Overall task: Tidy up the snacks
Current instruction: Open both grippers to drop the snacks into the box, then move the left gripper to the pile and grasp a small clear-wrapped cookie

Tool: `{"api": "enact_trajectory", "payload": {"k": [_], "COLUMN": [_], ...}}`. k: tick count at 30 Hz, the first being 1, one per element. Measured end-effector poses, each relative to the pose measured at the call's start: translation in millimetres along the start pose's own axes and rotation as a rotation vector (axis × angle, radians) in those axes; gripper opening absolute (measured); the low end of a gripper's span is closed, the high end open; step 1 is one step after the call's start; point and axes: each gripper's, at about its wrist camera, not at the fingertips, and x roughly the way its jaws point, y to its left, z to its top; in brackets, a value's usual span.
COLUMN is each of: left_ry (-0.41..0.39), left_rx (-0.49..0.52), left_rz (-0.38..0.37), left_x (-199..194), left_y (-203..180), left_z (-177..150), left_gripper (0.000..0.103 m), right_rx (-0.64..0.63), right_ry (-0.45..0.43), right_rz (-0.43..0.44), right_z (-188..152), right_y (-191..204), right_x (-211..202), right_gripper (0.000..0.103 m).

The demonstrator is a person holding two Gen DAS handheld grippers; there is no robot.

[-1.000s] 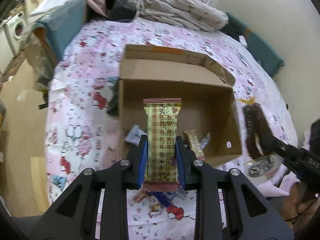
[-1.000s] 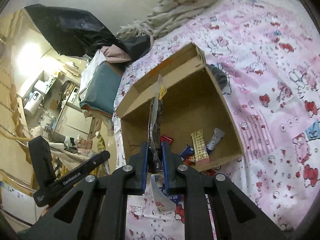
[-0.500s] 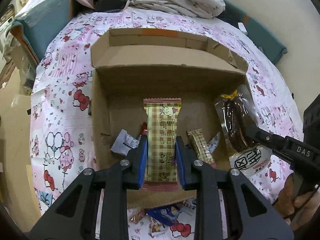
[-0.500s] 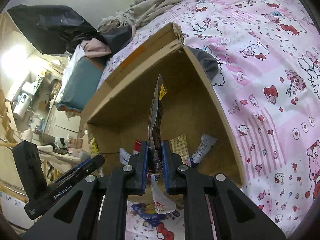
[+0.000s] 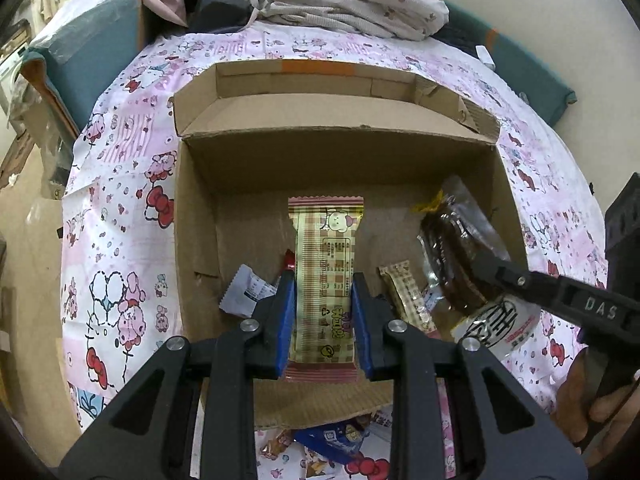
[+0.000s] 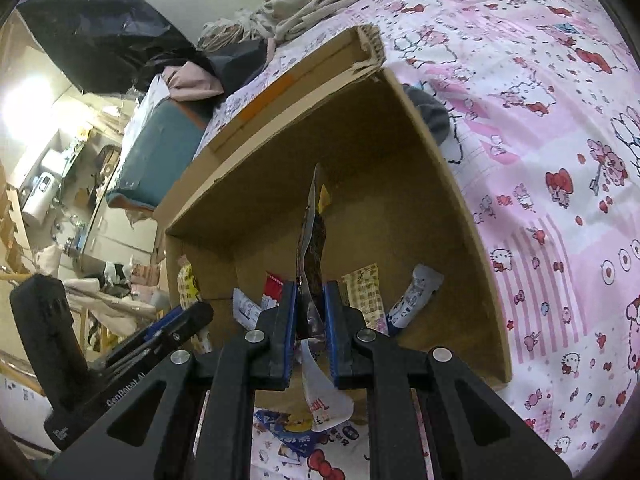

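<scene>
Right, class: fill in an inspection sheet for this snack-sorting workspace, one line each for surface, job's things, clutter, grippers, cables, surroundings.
Surface: pink cartoon-print bedsheet.
Job's things: open cardboard box on the sheet, several small snack packets on its floor; blue snack packet outside, before the near wall.
Clutter: crumpled blanket behind the box.
Grippers: left gripper shut on a checked snack bar; right gripper shut on a dark snack pouch; both over the box.
Cables: nothing seen.
Surroundings: teal mattress, black bag, cluttered room beyond.

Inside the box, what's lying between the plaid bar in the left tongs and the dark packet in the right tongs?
In the left wrist view, a smaller checked snack bar lies on the box floor between them.
</scene>
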Motion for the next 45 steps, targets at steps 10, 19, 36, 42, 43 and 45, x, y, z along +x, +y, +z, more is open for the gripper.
{"api": "enact_trajectory", "payload": {"k": [10, 19, 36, 42, 43, 45], "left_ry": [-0.027, -0.069, -0.118, -0.077, -0.079, -0.086], "left_rx": [0.009, -0.010, -0.021, -0.047, -0.047, -0.048], "left_rz": [-0.019, -0.006, 0.025, 0.023, 0.027, 0.031], "left_x": [-9.5, -18.0, -61.7, -71.1, -73.0, -78.4], "left_y": [-0.5, 4.8, 17.8, 27.9, 29.1, 31.5], "left_z": [-1.4, -1.4, -25.2, -45.0, -46.7, -52.6], "left_gripper": [0.077, 0.081, 0.095, 0.095, 0.095, 0.095], "right_rx": [-0.019, -0.092, -0.095, -0.071, -0.073, -0.067], "right_ry": [0.063, -0.034, -0.099, -0.065, -0.063, -0.057], "right_rz": [-0.027, -0.064, -0.048, -0.037, -0.040, -0.043], "right_z": [-4.4, -3.8, -34.1, -55.2, -58.5, -67.6], "right_y": [7.6, 20.1, 30.9, 29.1, 29.4, 29.1], "right_x": [9.9, -7.6, -58.3, -65.8, -66.5, -68.2], "right_gripper": [0.057, 0.091, 0.096, 0.096, 0.096, 0.096]}}
